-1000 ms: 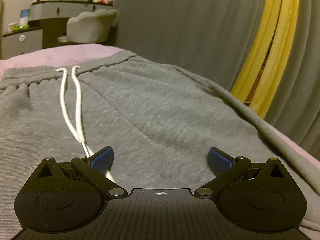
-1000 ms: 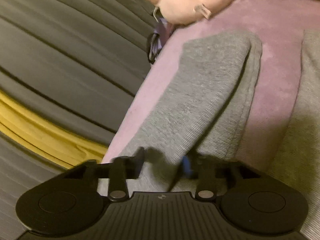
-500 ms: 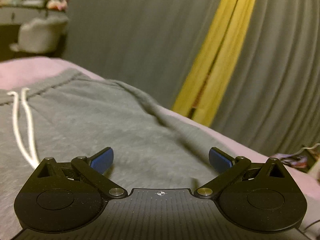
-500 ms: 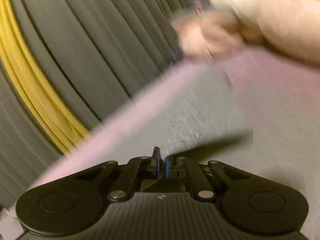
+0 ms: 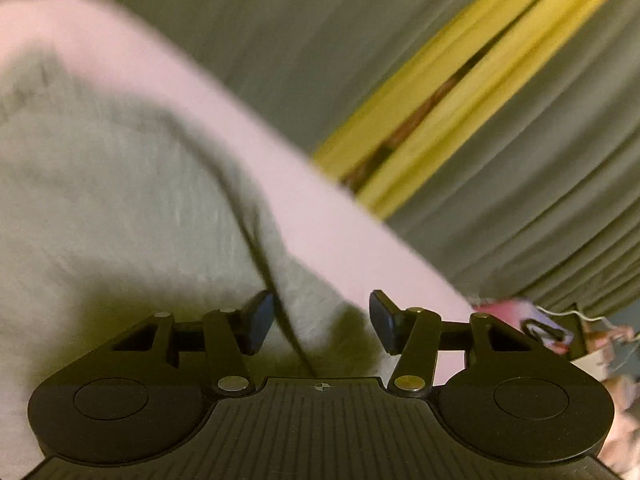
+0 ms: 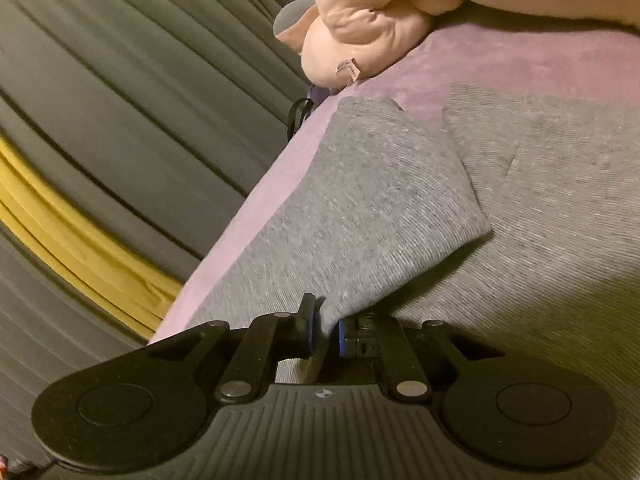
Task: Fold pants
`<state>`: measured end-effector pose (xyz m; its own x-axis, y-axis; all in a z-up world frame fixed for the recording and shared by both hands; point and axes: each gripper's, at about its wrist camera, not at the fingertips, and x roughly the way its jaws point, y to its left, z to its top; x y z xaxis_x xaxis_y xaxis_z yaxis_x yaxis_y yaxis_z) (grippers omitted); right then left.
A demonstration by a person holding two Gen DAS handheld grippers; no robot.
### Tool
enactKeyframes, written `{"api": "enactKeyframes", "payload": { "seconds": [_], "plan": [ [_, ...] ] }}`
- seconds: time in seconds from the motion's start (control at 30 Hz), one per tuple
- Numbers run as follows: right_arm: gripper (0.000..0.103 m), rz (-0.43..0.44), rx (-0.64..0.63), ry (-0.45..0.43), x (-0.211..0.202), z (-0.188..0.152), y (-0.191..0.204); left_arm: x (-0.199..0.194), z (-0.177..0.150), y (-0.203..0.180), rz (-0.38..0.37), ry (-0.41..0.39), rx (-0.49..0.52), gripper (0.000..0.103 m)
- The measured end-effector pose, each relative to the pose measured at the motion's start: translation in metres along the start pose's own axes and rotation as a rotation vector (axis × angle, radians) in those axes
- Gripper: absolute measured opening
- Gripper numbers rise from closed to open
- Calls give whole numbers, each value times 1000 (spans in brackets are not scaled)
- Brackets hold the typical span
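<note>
The grey sweatpants lie on a pink-purple bed cover; this left wrist view is blurred by motion. My left gripper hovers at the pants' side edge. Its jaws are closing with the fabric fold between them, and the blue pads stand apart from the cloth. In the right wrist view, one pant leg is lifted and drawn over the other leg. My right gripper pinches that lifted leg's edge between its blue pads, and its jaws are opening slightly.
Grey curtains with a yellow strip hang close behind the bed's far edge. A pink plush toy lies at the head of the bed cover. Small colourful clutter sits beyond the bed edge.
The left gripper swept right, from over the waistband and drawstring to the pants' side edge, and its jaws narrowed. The right gripper shut on the pant leg and carried it across.
</note>
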<state>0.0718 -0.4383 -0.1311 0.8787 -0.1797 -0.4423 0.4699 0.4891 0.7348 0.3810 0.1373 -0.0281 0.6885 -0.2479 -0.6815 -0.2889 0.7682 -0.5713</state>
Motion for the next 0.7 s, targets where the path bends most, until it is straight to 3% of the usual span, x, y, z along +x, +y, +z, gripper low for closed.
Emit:
{"api": "enactKeyframes", "payload": {
  "seconds": [0.07,0.1,0.13,0.17,0.23,0.33,0.43,0.5,0.57,0.6,0.7],
  "plan": [
    [14,20,41,2,-5,-3,-5,10,4,4,26,10,-38,40],
    [13,26,58,2,-5,-3,-6,11,8,4,43,21,-58,15],
    [9,25,63,6,-6,-3,-7,7,10,6,27,28,-89,8],
    [6,13,60,14,-8,-3,-6,0,11,6,5,10,-112,7],
    [5,11,93,30,-14,3,-6,-26,8,6,-34,-40,-108,7],
    [5,71,134,4,-40,23,0,-82,-7,7,-83,-109,-25,6],
    [5,118,39,-43,-86,44,12,-148,-37,22,-137,-173,37,6],
    [5,120,-29,-59,-122,54,8,-183,-65,41,-160,-183,19,7],
    [5,95,-79,-70,-153,58,-6,-207,-103,69,-140,-165,-20,11],
    [6,71,-93,-66,-163,58,-15,-211,-122,83,-95,-127,-26,14],
    [14,-45,-92,10,-175,50,-46,-205,-149,114,42,-89,-32,43]
  ]
}}
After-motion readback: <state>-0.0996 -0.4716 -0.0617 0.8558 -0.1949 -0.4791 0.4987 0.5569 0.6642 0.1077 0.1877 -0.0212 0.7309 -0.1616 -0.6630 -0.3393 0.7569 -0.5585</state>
